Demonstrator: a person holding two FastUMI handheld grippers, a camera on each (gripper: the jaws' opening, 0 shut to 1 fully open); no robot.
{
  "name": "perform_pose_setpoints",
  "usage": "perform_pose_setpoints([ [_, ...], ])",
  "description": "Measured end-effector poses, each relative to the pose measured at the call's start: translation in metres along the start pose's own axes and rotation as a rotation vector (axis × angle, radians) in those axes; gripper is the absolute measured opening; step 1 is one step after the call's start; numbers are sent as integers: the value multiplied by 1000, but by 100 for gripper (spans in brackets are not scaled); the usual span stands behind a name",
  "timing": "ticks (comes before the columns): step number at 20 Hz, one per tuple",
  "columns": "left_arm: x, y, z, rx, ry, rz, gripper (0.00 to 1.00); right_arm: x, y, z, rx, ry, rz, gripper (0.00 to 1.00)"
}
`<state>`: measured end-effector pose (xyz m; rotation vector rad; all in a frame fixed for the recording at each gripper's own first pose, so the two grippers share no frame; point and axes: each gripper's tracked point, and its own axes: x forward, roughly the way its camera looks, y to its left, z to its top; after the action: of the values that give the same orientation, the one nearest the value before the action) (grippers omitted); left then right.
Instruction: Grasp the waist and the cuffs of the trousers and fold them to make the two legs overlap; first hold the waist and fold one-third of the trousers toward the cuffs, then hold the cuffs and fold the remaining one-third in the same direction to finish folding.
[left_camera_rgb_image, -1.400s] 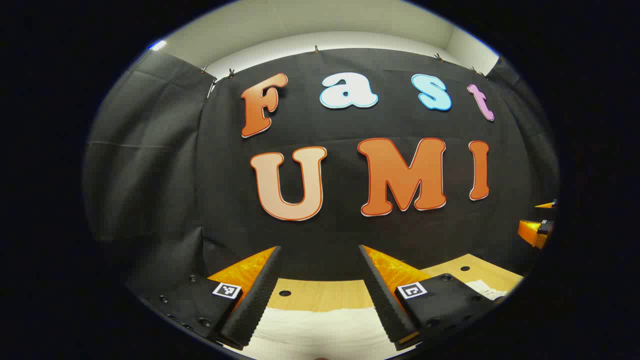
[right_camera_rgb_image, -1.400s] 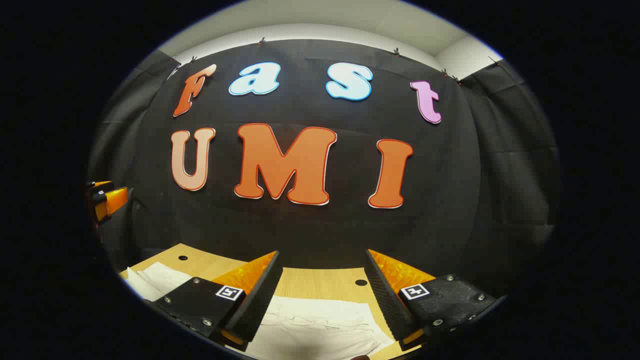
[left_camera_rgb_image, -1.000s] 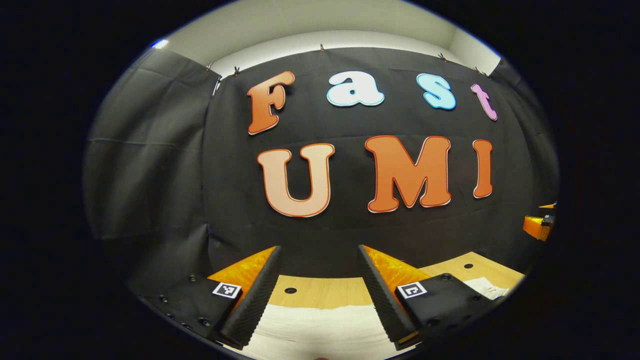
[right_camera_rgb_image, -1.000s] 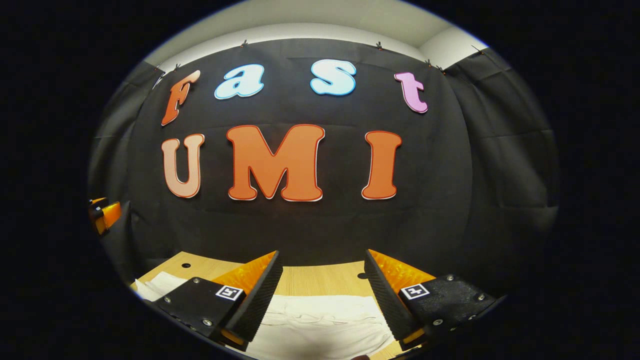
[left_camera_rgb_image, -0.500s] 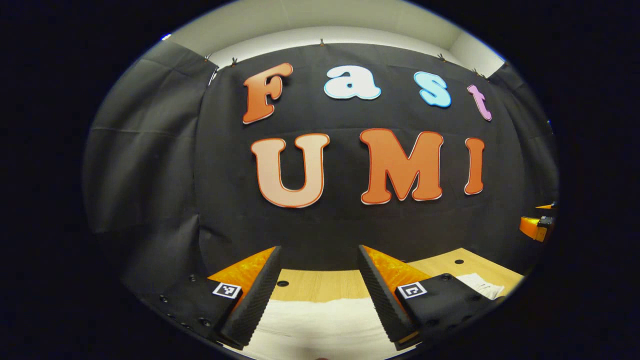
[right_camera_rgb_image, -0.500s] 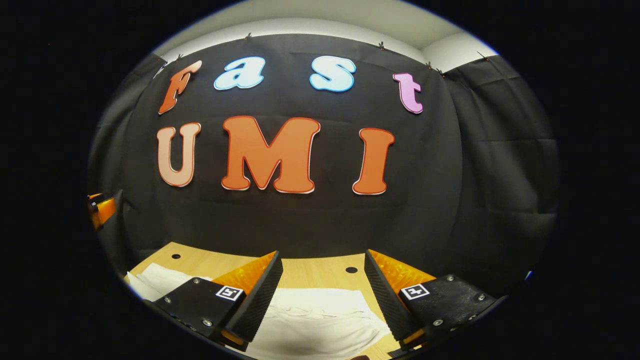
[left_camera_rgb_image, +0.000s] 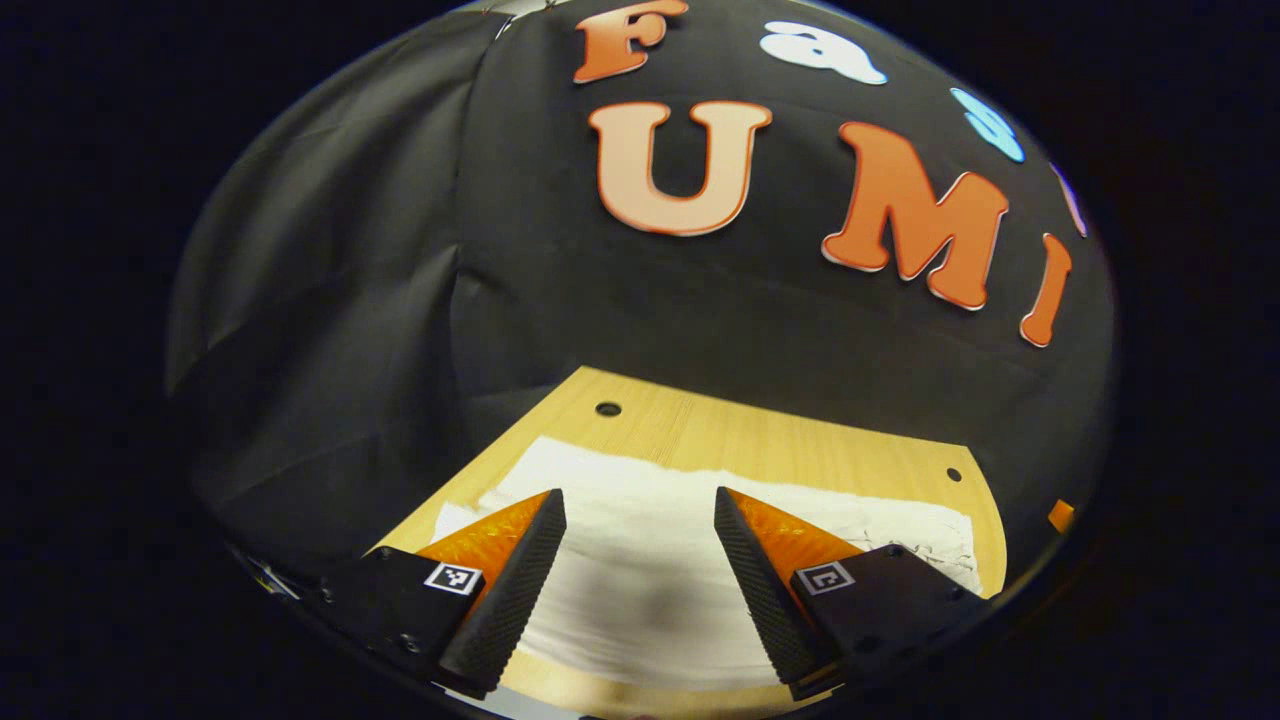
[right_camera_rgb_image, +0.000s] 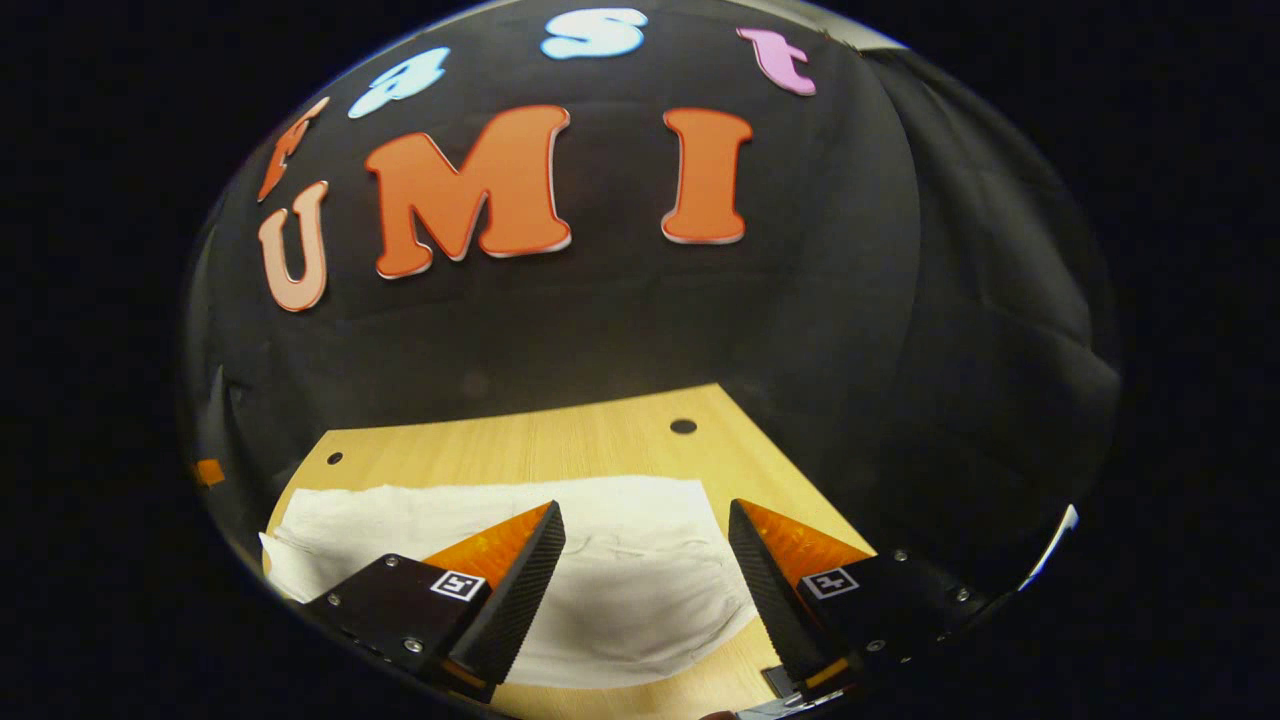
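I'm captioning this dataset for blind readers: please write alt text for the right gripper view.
White trousers lie flat on a light wooden table, and the right gripper is poised above them with its two fingers apart and nothing between them. Black cloth walls the booth behind the table.

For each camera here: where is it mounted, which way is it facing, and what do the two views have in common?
Left gripper view: rides the left gripper, angled down at white cloth trousers on a light wooden table; own open fingers below.
Right gripper view: rides the right gripper, facing likewise; own open fingers below.
Shared: trousers, table, black cloth wall.
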<state>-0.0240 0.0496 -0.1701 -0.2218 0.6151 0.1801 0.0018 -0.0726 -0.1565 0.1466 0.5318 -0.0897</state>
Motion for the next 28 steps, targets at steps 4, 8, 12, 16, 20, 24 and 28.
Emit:
perform_pose_setpoints([
  [4,23,14,-58,-68,201,105,98,23,-30,-58,6,250,-55,99],
  [8,50,35,-123,-153,420,165,99,28,-31,-102,70,447,-68,98],
  [12,62,50,-167,-239,576,226,100,37,-33,-134,130,564,-102,98],
  [16,67,73,-204,-398,710,303,99,44,-39,-158,202,661,-135,97],
  [20,88,92,-222,-584,765,326,99,55,-38,-170,331,705,-116,96],
  [24,106,97,-224,-765,734,281,99,56,-48,-186,404,734,-133,94],
  [28,128,92,-216,-965,654,195,98,61,-52,-193,492,724,-121,92],
])
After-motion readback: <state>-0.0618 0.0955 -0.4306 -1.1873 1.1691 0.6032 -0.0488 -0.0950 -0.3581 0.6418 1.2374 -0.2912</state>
